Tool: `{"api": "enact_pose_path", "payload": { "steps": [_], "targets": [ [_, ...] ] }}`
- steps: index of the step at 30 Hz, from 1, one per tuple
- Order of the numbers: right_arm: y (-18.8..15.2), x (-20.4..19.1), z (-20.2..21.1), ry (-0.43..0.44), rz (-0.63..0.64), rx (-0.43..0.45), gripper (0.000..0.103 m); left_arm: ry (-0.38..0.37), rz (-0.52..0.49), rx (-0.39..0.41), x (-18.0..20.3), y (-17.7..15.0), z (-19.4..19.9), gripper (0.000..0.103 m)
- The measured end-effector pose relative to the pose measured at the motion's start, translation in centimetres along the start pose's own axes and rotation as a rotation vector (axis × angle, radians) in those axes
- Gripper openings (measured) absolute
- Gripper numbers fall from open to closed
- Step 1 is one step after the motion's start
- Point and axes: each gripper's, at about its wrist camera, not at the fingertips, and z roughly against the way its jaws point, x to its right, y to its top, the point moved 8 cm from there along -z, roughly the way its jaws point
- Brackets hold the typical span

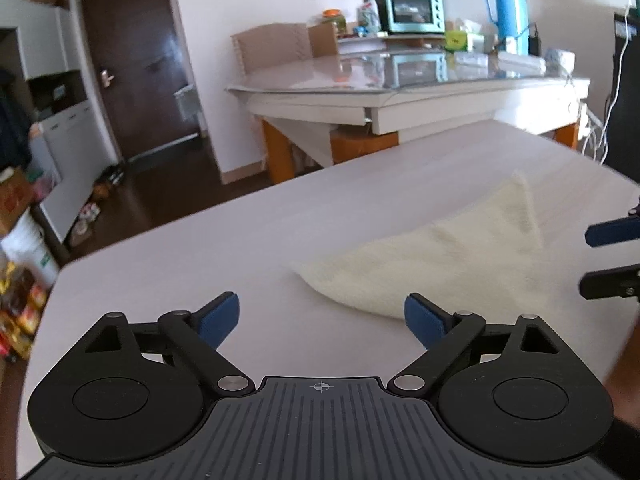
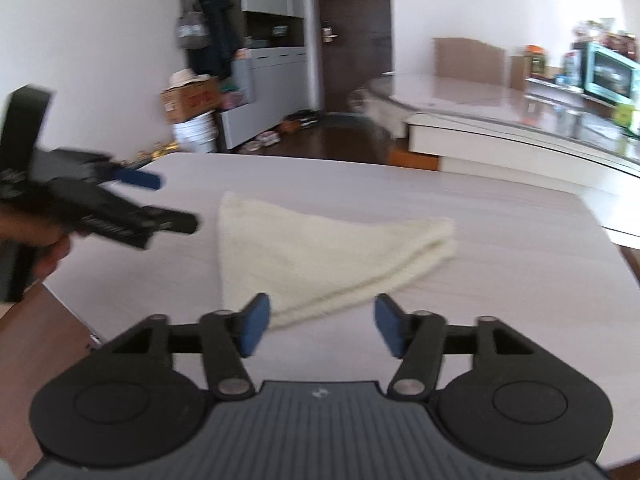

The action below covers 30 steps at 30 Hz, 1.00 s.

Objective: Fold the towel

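Observation:
A cream towel [image 1: 440, 256] lies on the pale table [image 1: 200, 252], folded into a triangle. In the right wrist view the towel [image 2: 320, 256] shows doubled layers at its right corner. My left gripper [image 1: 322, 318] is open and empty, just off the towel's near left edge. It also shows in the right wrist view [image 2: 168, 200], held left of the towel. My right gripper [image 2: 322, 326] is open and empty over the towel's near edge. Its fingers [image 1: 608, 254] show at the right edge of the left wrist view.
A glass-topped dining table [image 1: 400, 80] stands beyond, bearing a teal toaster oven [image 1: 414, 10] and a blue thermos [image 1: 508, 12]. A brown door [image 1: 136, 64] and floor clutter [image 1: 20, 280] are at the left. The pale table's edge [image 2: 616, 240] curves at the right.

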Motion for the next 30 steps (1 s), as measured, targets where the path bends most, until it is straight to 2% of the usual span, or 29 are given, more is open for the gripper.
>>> {"api": "enact_pose_path", "payload": {
  "steps": [1,5,10,19,30],
  "targets": [
    [-0.1,0.1,0.5,-0.017,0.002,0.005,0.091,0.01,0.022,0.001,0.5,-0.5,0.9,0.102],
    [-0.5,-0.3,2.3,-0.042,0.011,0.016,0.097,0.007,0.091,0.02,1.8,-1.4,3.3,0.103],
    [-1.2,-1.1,3.5,-0.047,0.014,0.013,0.102,0.027,0.126,0.018,3.0,-2.4,5.3,0.103],
    [-2.0,-1.2,5.4,-0.091,-0.01,0.027,0.102,0.084,0.194,0.01,4.2,-4.4,8.2,0.103],
    [-1.8,-0.6,5.2,-0.122,-0.065,0.031,0.102,0.087,0.238,0.029,4.3,-4.6,8.7,0.103]
  ]
}}
